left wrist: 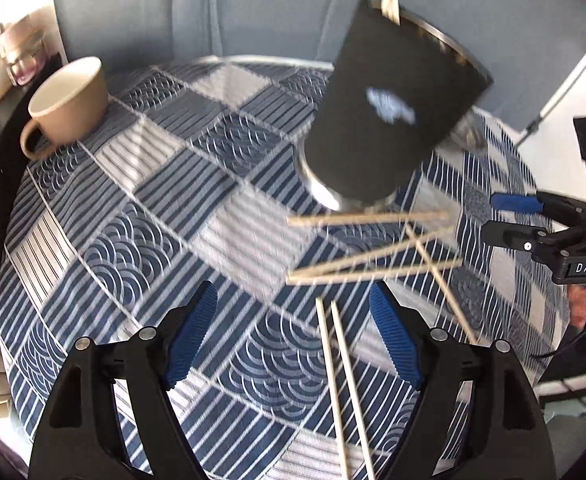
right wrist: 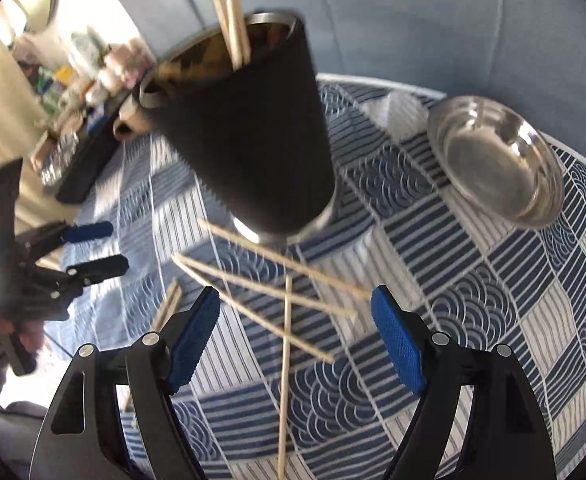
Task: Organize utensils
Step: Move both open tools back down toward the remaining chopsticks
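Blue and white cloth (left wrist: 197, 184) with wavy and stripy squares covers the round bench. Behind it hangs a pale blue curtain (right wrist: 433, 20).

A tall black cup (left wrist: 389, 108) with a shiny metal rim stands near the middle of the bench. Two thin wooden chopsticks (right wrist: 233, 20) stick up out of it. More wooden chopsticks (left wrist: 373, 248) lie loose on the cloth just in front of the cup, some crossing each other.

A tan mug (left wrist: 69, 108) with a round handle sits at the far left. A shiny metal bowl (right wrist: 497, 156), round and shallow, sits to the right of the black cup.

The left gripper (left wrist: 293, 332) has bumpy blue fingers (left wrist: 191, 340), spread wide and holding nothing. The right gripper (right wrist: 295, 336) is spread wide too, above the loose sticks, holding nothing.
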